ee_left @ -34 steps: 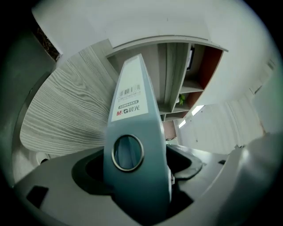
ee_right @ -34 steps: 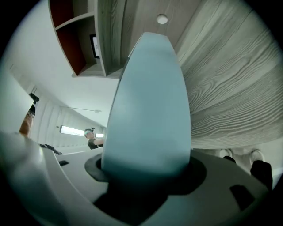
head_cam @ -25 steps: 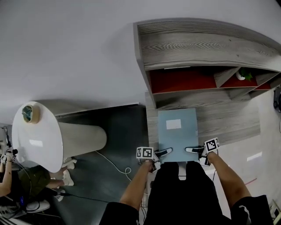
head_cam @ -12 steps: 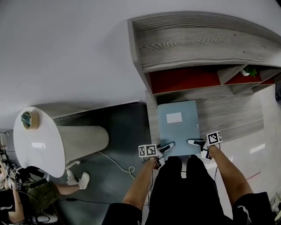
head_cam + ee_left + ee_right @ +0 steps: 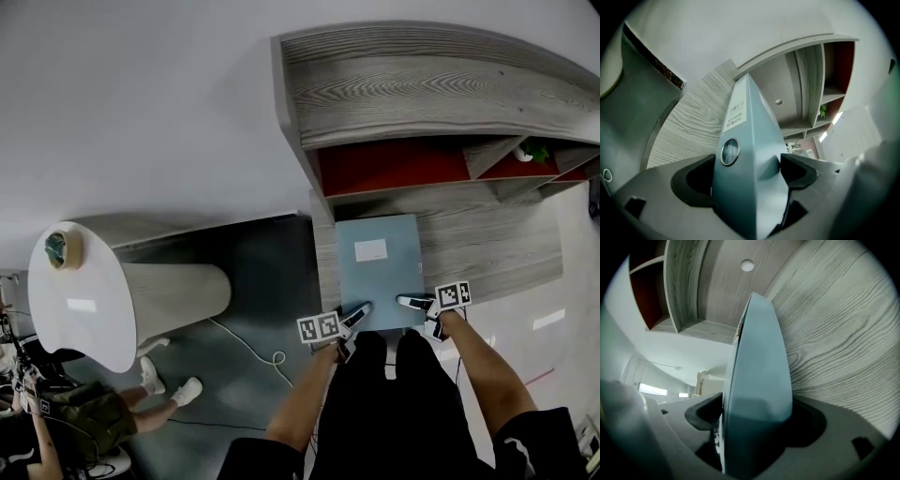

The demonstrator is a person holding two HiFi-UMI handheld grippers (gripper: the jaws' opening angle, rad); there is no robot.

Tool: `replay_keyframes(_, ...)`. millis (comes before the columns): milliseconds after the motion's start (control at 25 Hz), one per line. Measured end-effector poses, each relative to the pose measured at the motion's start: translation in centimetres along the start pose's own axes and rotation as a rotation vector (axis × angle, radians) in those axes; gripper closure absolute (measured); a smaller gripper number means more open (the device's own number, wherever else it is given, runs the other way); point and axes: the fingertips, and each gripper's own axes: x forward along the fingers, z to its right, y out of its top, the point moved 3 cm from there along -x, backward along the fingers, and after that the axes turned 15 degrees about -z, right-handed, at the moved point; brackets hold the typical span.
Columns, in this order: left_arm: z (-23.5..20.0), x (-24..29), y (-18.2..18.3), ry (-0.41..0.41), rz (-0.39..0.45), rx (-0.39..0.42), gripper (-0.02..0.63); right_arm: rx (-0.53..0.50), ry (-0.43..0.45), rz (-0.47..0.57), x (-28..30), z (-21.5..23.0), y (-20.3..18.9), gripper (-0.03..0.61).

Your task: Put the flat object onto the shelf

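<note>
Folder [image 5: 379, 272] on shelf [image 5: 473, 246] between opening jaws of 2 hand-held grippers [image 5: 355, 315] [image 5: 411, 302]

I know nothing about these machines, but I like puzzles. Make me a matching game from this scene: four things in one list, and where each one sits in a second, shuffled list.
Things:
1. blue folder
2. tape roll
3. green plant
4. white cable

Places:
A. on the dark floor
B. lying flat on the grey wooden shelf
C. on the round white table
D. tucked in a compartment at the far right

Pairs: 1-B, 2-C, 3-D, 4-A
</note>
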Motion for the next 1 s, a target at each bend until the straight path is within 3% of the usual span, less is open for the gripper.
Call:
replay_keyframes(160, -0.8, -0.9, -0.4, 0.136, 0.056, 0.006, 0.215, -0.056, -0.089, 0.036, -0.7, 0.1, 0.6, 0.189)
replay_keyframes(400, -0.4, 0.0, -2.6, 0.156, 0.016, 0.053, 0.215, -0.054, -0.123, 0.054, -0.9, 0.6, 0.7, 0.181)
replay_keyframes(640, -0.4, 0.2, -3.2, 0.205, 0.063, 0.076, 0.216, -0.061, -0.153, 0.076, -1.0, 0.7, 0.6, 0.173)
replay_keyframes(1000, -0.3, 0.5, -3.3, 0.276, 0.105, 0.072, 0.216, -0.117, -0.277, 0.079, -1.9, 1.6, 0.2, 0.166)
